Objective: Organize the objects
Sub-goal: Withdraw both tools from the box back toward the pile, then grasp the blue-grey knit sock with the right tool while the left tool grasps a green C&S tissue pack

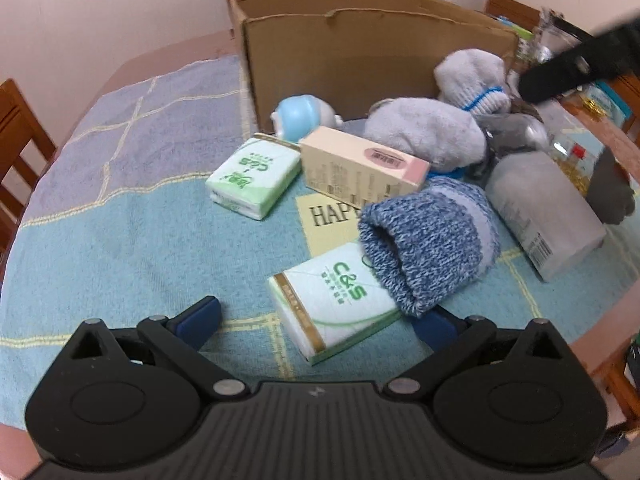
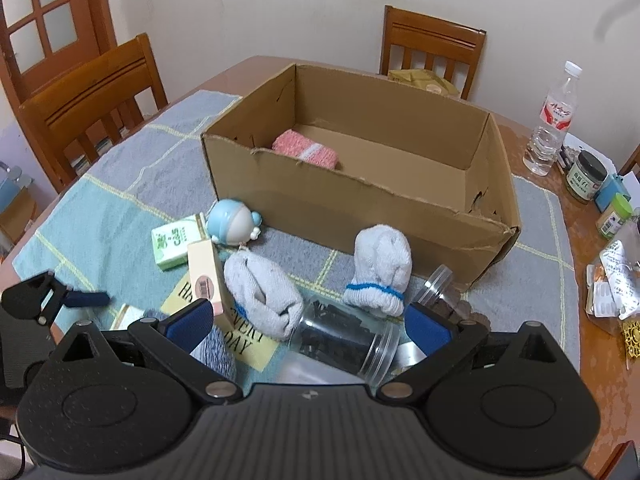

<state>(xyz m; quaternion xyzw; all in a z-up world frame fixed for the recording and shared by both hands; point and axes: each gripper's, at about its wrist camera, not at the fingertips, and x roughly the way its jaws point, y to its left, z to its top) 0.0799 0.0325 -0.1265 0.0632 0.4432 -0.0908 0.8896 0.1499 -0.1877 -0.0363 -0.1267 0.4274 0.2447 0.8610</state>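
A cardboard box (image 2: 400,216) stands open on the table; a pink sock roll (image 2: 306,149) lies inside. In front lie a blue knit sock (image 1: 424,248), two green tissue packs (image 1: 332,300) (image 1: 254,176), a cream carton (image 1: 360,164), a blue round toy (image 1: 298,116), two grey-white socks (image 2: 262,294) (image 2: 380,268) and a clear jar (image 2: 344,340) on its side. My left gripper (image 1: 316,320) is open, low over the near tissue pack. My right gripper (image 2: 308,322) is open above the jar.
A blue-green checked cloth (image 1: 120,208) covers the table. A grey bottle (image 1: 548,208) lies right of the socks. At the far right stand a water bottle (image 2: 552,120), small jars (image 2: 586,176) and packets (image 2: 616,284). Wooden chairs (image 2: 92,100) surround the table.
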